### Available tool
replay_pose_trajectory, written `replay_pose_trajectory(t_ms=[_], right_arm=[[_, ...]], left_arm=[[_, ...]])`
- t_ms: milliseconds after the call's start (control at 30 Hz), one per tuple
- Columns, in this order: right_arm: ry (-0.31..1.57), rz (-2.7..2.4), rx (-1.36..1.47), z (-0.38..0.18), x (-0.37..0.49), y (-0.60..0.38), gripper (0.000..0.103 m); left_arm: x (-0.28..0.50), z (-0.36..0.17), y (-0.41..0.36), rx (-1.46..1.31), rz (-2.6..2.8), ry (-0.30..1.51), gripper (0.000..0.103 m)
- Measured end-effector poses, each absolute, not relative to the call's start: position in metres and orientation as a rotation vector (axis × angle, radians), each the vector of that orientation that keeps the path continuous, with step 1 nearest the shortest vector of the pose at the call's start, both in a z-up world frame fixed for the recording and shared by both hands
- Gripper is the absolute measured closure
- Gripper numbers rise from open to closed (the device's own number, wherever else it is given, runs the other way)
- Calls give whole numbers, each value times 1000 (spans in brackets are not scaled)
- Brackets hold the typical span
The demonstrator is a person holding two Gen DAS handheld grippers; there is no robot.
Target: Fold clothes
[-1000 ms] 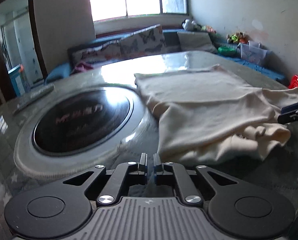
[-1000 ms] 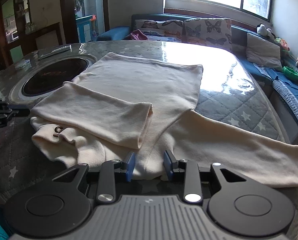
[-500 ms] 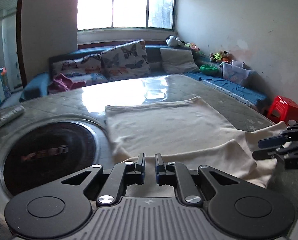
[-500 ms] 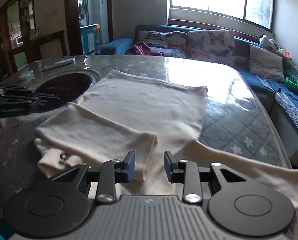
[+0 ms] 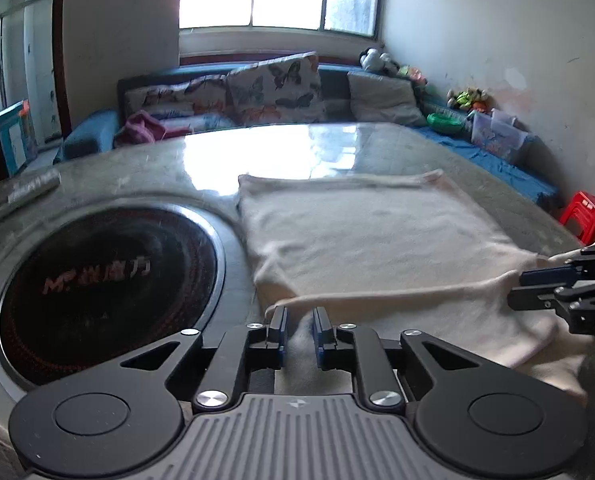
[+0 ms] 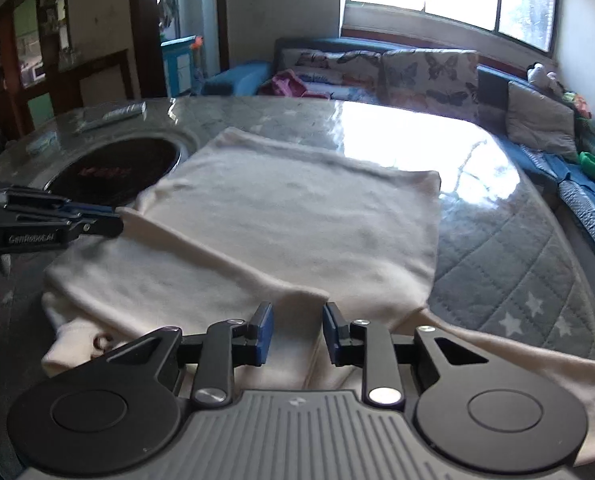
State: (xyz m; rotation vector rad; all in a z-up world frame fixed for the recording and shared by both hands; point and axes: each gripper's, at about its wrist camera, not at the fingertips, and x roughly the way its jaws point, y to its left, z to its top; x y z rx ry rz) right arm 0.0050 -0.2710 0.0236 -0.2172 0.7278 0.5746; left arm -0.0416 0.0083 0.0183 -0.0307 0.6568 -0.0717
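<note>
**Both tongs at the near fold of the cream garment**

We see the left tongs point(image 5: 299, 312) pitched downward over the near edge of the cream garment point(image 5: 377, 240); their jaws stand a narrow gap apart and have just been opening; pale cloth shows in that gap, and a raised fold line runs from their tips toward the right tongs point(image 6: 297, 312). The right tongs tilt down likewise; their jaws stand wider and have just been closing; a ridge of cloth peaks just ahead of the blue pads. For either pair we cannot tell whether the pads press on the cloth.

The garment lies flat on the table point(image 6: 537, 264) ahead of both tongs, its far hem straight and well short of the table's far rim; a long sleeve point(image 6: 497, 364) trails off to the right of the right tongs. To the left of the left tongs sits a round black hob point(image 5: 109, 280), its rim just beside the garment's left edge; beyond the hob lies a remote point(image 5: 21, 196). The bare, glossy tabletop past the hem leaves open room ahead; a sofa point(image 5: 217, 92) stands behind the table.

The near part of the garment is hidden beneath both tong bodies; the sleeve end is cut off by the right view's edge; both views are softened by blur.
</note>
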Motion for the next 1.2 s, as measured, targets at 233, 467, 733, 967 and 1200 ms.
replay_pose_trajectory(t_ms=[233, 467, 733, 967, 1200], right_arm=[[723, 620, -221, 25, 6, -260, 77], [729, 629, -270, 25, -10, -267, 78], [740, 604, -282, 17, -30, -279, 78], [703, 488, -192, 35, -36, -325, 78], [718, 206, -113, 29, -23, -408, 78]], left_arm=[[-29, 14, 1, -2, -69, 670, 87], [-31, 14, -1, 13, -65, 664, 83], [-44, 28, -31, 30, -142, 628, 74], [-49, 37, -66, 59, -228, 612, 64], [-49, 33, -107, 97, -315, 619, 57]])
